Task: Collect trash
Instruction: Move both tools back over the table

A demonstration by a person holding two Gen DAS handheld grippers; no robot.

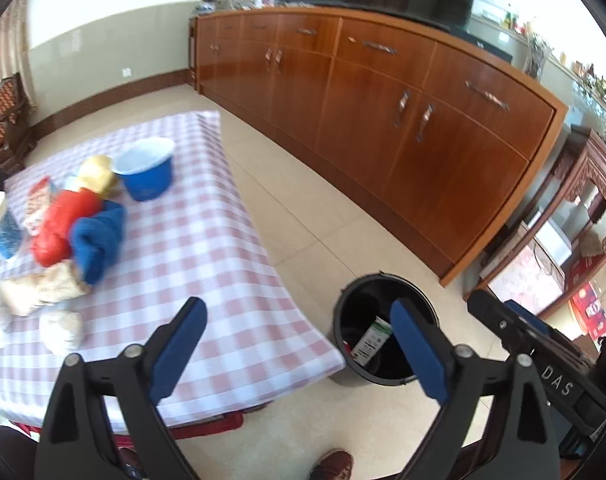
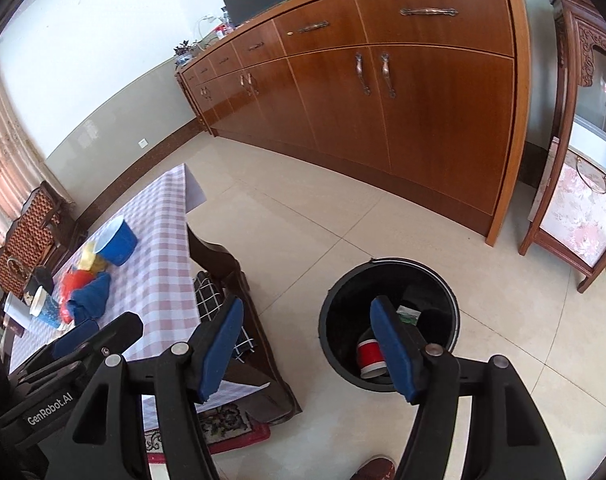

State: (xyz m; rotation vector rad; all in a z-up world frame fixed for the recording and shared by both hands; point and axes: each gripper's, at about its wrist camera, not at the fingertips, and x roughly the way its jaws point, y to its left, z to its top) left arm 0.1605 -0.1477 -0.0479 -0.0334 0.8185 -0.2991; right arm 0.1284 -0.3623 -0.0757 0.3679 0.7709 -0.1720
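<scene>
Blue-padded left gripper [image 1: 299,344] wide open, empty, right gripper [image 2: 307,344] likewise

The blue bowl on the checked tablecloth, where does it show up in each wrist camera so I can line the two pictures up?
Left wrist view: the blue bowl sits upper left, at the far end of the trash pile on the table.
Right wrist view: the blue bowl is at middle left, tipped on its side beside a yellow item.
Shared landmark: the black trash bin on the floor.
</scene>
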